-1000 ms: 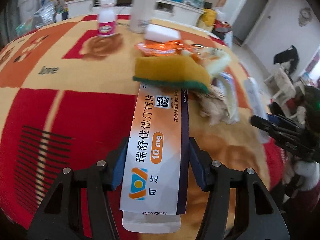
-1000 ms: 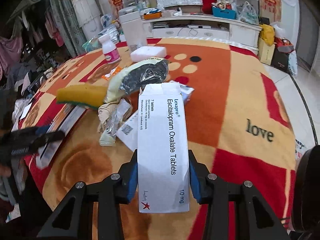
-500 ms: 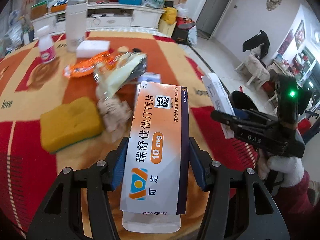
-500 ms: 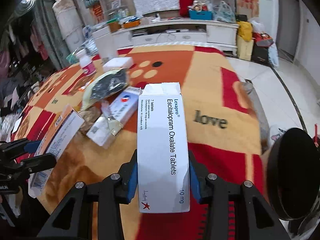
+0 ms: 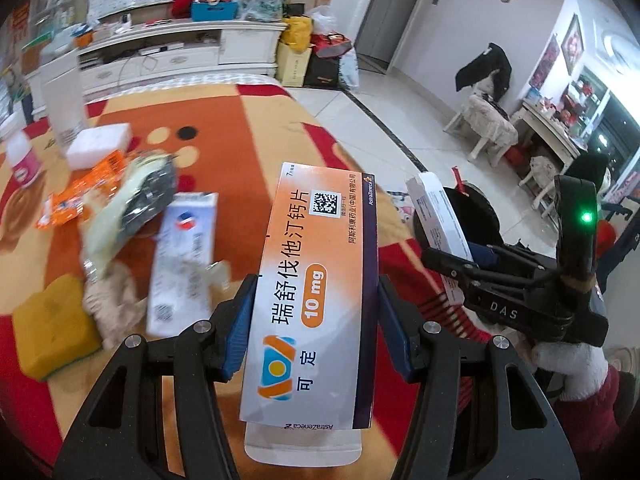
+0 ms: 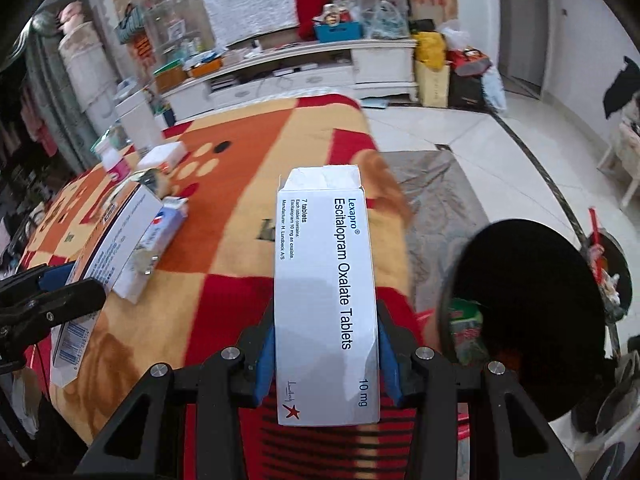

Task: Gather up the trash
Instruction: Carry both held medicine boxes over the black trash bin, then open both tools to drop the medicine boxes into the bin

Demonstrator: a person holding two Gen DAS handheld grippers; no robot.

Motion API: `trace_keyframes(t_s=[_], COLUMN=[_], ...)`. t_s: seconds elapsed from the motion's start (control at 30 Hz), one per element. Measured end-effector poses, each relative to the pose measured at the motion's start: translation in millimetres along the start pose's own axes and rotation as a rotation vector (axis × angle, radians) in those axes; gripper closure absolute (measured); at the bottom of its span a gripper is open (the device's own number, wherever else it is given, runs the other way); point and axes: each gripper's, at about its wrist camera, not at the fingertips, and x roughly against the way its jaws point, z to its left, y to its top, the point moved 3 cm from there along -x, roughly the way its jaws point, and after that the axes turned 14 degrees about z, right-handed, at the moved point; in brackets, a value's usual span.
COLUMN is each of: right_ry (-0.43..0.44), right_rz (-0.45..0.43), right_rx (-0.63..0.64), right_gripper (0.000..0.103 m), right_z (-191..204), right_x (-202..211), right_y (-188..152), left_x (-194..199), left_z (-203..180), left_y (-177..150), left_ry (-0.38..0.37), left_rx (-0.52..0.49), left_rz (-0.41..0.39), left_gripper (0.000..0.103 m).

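Note:
My left gripper (image 5: 314,328) is shut on an orange and white medicine box (image 5: 316,280), held above the blanket-covered table (image 5: 248,128). My right gripper (image 6: 324,344) is shut on a white Lexapro box (image 6: 324,296), near the table's right edge. A black trash bin (image 6: 528,312) stands just right of it, with green trash inside. In the left wrist view the right gripper (image 5: 460,256) and its white box (image 5: 440,216) show at the right. In the right wrist view the left gripper (image 6: 48,300) and its box (image 6: 112,236) show at the left.
On the table lie a white and blue box (image 5: 184,264), a yellow sponge (image 5: 52,324), a crumpled wrapper (image 5: 136,200), an orange packet (image 5: 84,188), a white block (image 5: 100,144) and a pink bottle (image 5: 22,160). Tiled floor (image 5: 400,100) lies to the right.
Both grippers have swung right with their boxes, from over the trash pile towards the table's right edge. The black bin has come closer in the right wrist view.

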Motion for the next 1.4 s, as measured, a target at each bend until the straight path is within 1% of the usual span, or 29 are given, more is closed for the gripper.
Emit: trace_keyframes(t_s=[0.5,0.7,1.03,1.27,1.4], right_ry=[-0.047,-0.070,-0.113,-0.131,-0.139], right_rz=[-0.003,0.003,0.015,0.033,0.042], right_rx=[-0.113,-0.156,-0.225,-0.269,-0.299], right_gripper=[0.061,0.061,0.061,0.061,0.061], right_z=[-63.6,-88.2,-130.0,-154.4,-167.4], right_x=[6.1,6.7,7.7,2.2,-1.2], right_y=[-8.7,-12.9,-22.4,-27.9,-32.8], left_x=[-44.4,-59.1,-88.4,-107.0,-115.9], left_z=[-43.1,-64.2,-93.4,-123.4,-136.0], left_y=[37.9,46.0,58.1,66.8,72.1], left_ry=[-0.023,-0.038,-0.092,-0.134,-0.158], left_rx=[-0.059,-0.092,-0.117,-0.155,-0.160], left_rz=[0.038,0.048,0.097,0.131,0.148], left_gripper=[0.047,0.047,0.047,0.047,0.047])
